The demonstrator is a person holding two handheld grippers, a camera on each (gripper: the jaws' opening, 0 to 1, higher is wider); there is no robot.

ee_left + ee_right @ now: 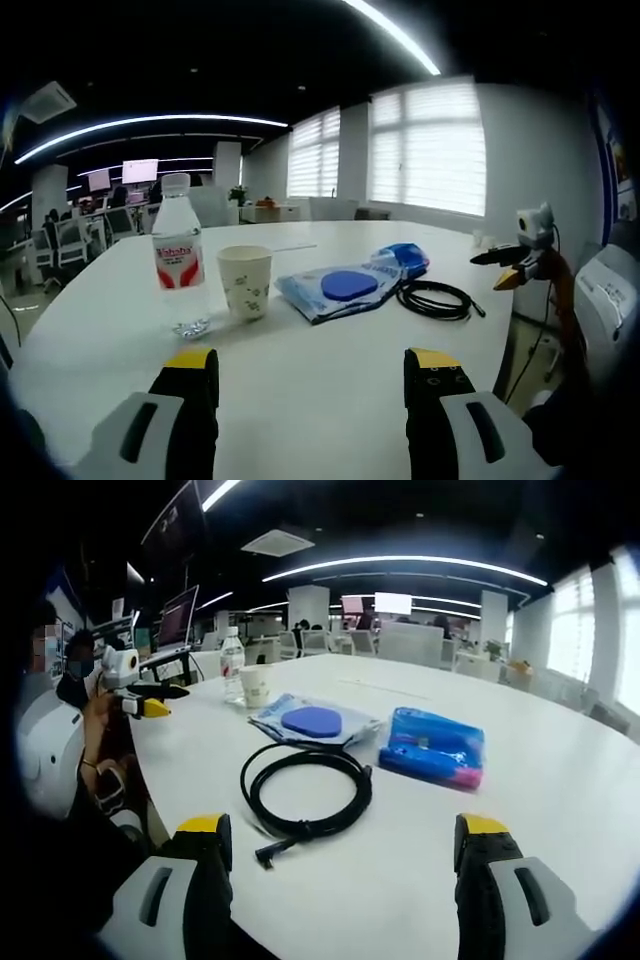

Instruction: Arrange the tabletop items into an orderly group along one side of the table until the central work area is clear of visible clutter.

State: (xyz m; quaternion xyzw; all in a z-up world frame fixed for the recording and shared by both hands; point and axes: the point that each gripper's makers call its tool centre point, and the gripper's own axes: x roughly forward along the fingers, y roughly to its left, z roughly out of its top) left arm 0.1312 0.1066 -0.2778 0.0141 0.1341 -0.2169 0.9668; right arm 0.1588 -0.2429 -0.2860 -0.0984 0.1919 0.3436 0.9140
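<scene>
**Both grippers held open over a white table, items spread ahead of them**

Left gripper view: the left gripper (312, 372) stands low over the near edge of the white table (300, 400), its two yellow-tipped jaws well apart with nothing between them. Ahead of the left jaw stands an upright water bottle (178, 255) with a red label; just beside it on the right is a paper cup (245, 282). Further right lies a clear bag with a blue disc (335, 287), with a blue packet (402, 260) at its far right end, and a coiled black cable (435, 298) lies near the right edge. None of these touches the jaws. At far right the other gripper (505, 268) is in view beyond the table edge.

Right gripper view: the right gripper (342, 838) has its jaws spread wide and empty. The coiled black cable (305, 790) lies nearest, just ahead and between the jaws, its plug end toward the left jaw. The blue packet (432, 746) lies ahead of the right jaw; the clear bag with a blue disc (312, 721) lies beyond the cable. Farthest are the paper cup (256, 685) and the water bottle (232, 664), close together.
</scene>
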